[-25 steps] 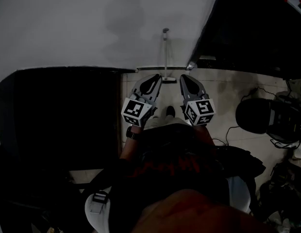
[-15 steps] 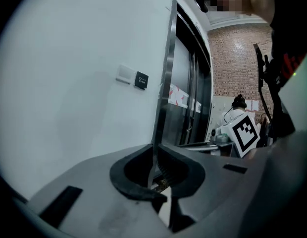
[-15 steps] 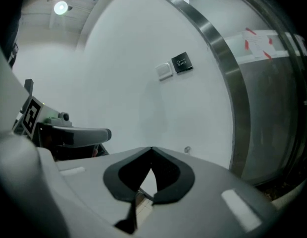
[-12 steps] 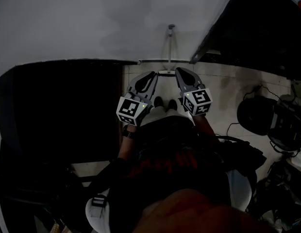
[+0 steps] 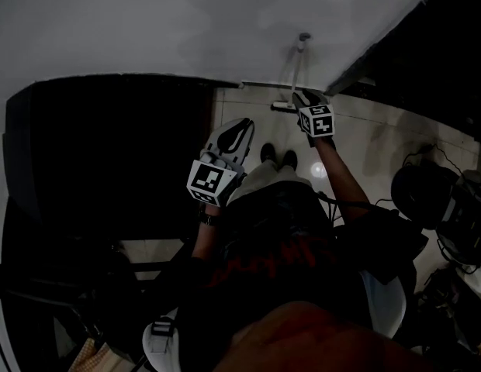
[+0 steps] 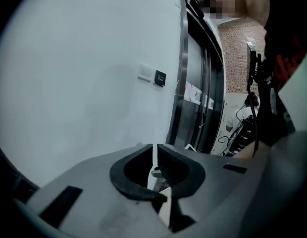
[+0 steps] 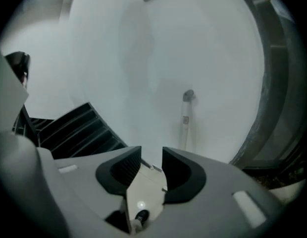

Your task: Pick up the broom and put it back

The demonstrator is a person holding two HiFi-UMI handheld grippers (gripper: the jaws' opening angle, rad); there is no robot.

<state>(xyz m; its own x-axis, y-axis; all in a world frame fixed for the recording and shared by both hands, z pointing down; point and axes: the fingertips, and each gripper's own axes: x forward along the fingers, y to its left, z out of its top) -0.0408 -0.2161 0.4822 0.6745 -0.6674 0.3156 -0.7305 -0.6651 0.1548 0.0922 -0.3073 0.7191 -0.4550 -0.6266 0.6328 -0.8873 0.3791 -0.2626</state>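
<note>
Now | right tongs (image 5: 302,96) outstretched, just opening, empty | left tongs (image 5: 241,123) back, closed

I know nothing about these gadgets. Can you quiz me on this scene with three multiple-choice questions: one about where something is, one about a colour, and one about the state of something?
1. Where is the broom?
A. Lying flat on the floor
B. Standing upright against the wall
C. Propped against a chair

2. What colour is that wall?
A. White
B. Red
C. Green

3. How do the jaws of the right gripper stand?
A. Clamped on the broom
B. Pressed together
C. Apart, with nothing between them

Answers:
1 B: the right gripper view shows the handle rising along the wall, with neither gripper holding it.
2 A: the wall is plain white in both gripper views.
3 C: the jaws have just been opening, nothing sits in the gap, and the broom is still ahead of them.
</note>
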